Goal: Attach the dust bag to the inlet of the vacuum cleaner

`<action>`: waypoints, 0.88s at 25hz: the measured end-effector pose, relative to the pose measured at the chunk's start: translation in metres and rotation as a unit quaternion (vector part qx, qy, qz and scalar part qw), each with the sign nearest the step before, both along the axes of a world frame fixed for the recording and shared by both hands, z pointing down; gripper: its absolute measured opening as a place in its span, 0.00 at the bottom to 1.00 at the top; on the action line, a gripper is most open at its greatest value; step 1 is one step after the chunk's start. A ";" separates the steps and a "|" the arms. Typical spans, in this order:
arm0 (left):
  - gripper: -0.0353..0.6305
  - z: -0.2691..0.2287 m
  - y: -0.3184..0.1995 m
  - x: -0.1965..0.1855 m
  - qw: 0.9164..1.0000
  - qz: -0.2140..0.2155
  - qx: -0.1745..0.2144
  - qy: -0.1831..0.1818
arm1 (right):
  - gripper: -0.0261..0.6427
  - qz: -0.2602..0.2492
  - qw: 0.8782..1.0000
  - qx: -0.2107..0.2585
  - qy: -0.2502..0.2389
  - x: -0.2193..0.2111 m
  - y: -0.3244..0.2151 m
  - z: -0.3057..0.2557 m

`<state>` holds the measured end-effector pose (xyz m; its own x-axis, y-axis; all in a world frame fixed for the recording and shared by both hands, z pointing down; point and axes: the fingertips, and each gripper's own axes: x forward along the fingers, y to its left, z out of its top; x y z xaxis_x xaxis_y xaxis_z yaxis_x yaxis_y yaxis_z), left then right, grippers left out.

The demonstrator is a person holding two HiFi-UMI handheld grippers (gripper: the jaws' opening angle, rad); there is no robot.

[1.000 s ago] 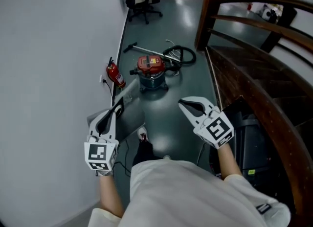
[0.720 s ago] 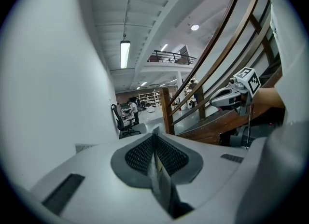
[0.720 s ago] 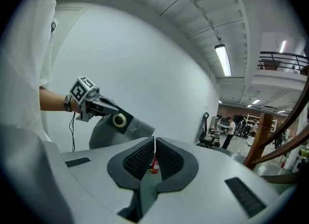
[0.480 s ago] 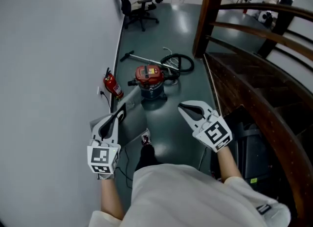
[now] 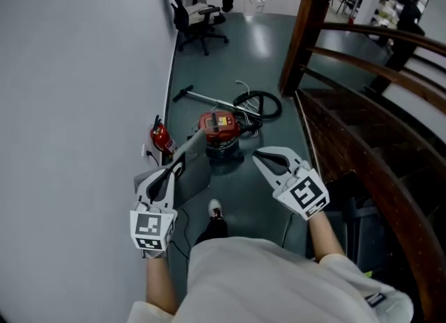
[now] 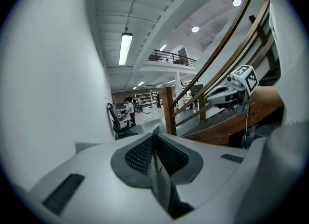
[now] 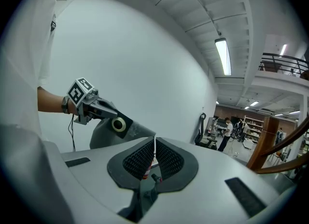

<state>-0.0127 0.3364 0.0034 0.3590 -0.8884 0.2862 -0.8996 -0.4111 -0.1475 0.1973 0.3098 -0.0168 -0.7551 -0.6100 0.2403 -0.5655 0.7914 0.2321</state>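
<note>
- Two hand-held grippers are raised in front of us, both on the near side of the vacuum cleaner, which stands on the dark floor.
- Our left hand-held gripper has its jaws closed down on the dust bag, with a thin edge of the bag pinched between the pads.
- In the right gripper view, the dust bag hangs from that grip as a grey pouch. Its black collar sits right at the jaws and has a pale ring set in it.
- In the head view, the dust bag is held in the air to the near left of the vacuum cleaner and is not joined to it. Its far corner overlaps the vacuum cleaner only in the picture.
- Our right hand-held gripper is to the near right of the vacuum cleaner. Its jaws are together with nothing between the pads.
- On the vacuum cleaner we see a red lid on a dark drum.
- One black hose lies coiled just beyond the vacuum cleaner to its right, and a long wand lies on the floor just beyond it to the left.
- One red fire extinguisher stands just left of the vacuum cleaner, against the white wall.
- Well beyond the vacuum cleaner is an office chair, and a wooden staircase rises to its right.
- Our shoe is on the floor on the near side of the vacuum cleaner.
</note>
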 end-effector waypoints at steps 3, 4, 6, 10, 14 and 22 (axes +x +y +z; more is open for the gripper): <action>0.09 -0.003 -0.032 -0.008 1.000 0.006 0.000 0.004 | 0.08 0.001 1.000 0.002 0.005 -0.011 -0.028 -0.004; 0.09 -0.003 -0.042 -0.010 1.000 0.008 0.000 0.005 | 0.08 0.001 1.000 0.001 0.004 -0.014 -0.037 -0.005; 0.09 -0.003 -0.061 -0.015 1.000 0.011 0.001 0.007 | 0.08 0.003 1.000 0.000 0.004 -0.019 -0.054 -0.006; 0.09 -0.008 -0.094 -0.029 1.000 0.015 0.004 0.010 | 0.08 0.007 1.000 -0.003 0.007 -0.033 -0.084 -0.006; 0.09 -0.008 -0.119 -0.045 1.000 0.015 0.002 0.012 | 0.08 0.012 1.000 -0.015 0.003 -0.046 -0.107 -0.004; 0.09 0.005 -0.162 -0.073 1.000 0.010 -0.006 0.023 | 0.08 0.017 1.000 -0.021 0.002 -0.069 -0.151 0.001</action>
